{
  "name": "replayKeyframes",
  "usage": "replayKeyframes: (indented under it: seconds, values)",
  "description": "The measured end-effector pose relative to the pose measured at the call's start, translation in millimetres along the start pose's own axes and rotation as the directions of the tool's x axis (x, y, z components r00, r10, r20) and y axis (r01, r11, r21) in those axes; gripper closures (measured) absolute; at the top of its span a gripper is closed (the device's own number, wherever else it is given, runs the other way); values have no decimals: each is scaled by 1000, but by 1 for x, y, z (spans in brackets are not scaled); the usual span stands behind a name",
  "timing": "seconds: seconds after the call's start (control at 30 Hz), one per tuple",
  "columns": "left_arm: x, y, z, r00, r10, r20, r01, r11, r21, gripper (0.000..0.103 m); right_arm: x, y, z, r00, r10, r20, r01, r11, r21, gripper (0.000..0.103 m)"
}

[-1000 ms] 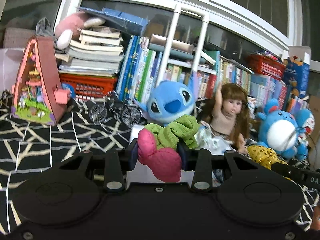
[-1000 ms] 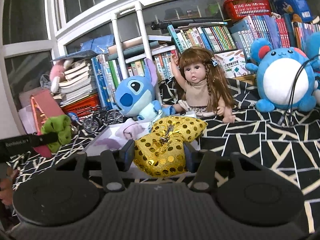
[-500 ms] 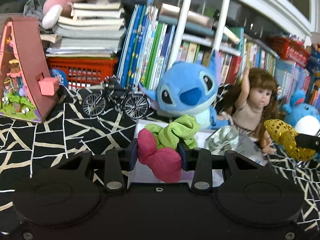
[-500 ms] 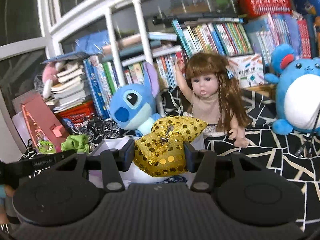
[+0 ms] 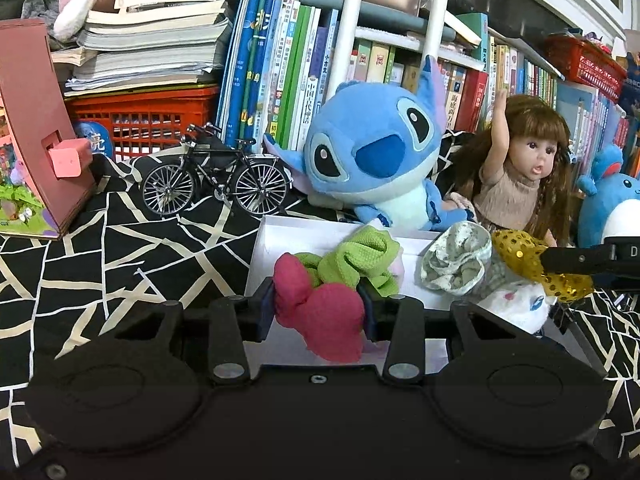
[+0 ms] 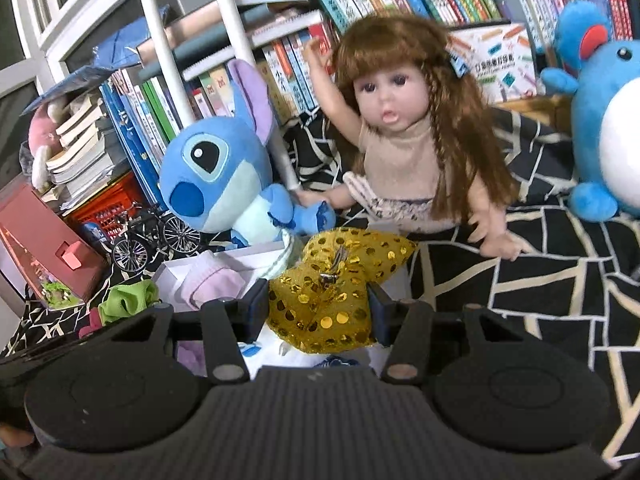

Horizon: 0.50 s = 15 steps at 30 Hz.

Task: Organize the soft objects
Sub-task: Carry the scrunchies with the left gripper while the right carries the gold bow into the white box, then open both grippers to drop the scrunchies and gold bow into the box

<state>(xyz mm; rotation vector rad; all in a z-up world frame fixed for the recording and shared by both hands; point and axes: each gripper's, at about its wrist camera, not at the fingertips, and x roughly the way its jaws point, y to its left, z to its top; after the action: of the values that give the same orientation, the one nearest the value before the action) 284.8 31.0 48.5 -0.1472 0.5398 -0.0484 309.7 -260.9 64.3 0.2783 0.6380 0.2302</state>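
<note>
Left wrist view first: the left gripper (image 5: 318, 312) is clamped on a pink-and-green fabric piece (image 5: 328, 292), pads pressing its pink end while the green ruffles spill forward over the near edge of the white box (image 5: 280, 240). Over in the right wrist view, the right gripper (image 6: 318, 310) is pinched on the gold sequinned bow (image 6: 336, 280), also above that white box, just in front of the blue plush (image 6: 224, 176) and the doll (image 6: 408, 132).

Both pieces look featherlight and floppy, so they should squash under the pads and sag wherever they go unsupported. The sequins look slick, so the bow's thick knotted middle seems the safest hold; a grip on a wing would likely slide. For the pink-and-green piece, the bunched pink bulk gives the firmest bite.

Already lying in the box: a grey-green scrunchie (image 5: 456, 264), a white cloth piece (image 5: 516, 308) and a lilac cloth (image 6: 212, 284). Nothing fragile here, so letting go low over the box should do.
</note>
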Motion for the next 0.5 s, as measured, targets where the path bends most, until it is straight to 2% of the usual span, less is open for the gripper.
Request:
replayKeyframes:
  seconds: [0.5]
  values:
    - [11, -2, -2, 1000, 9, -19, -9, 1000, 12, 62, 24, -1, -16, 997, 20, -73, -17, 999, 39, 48]
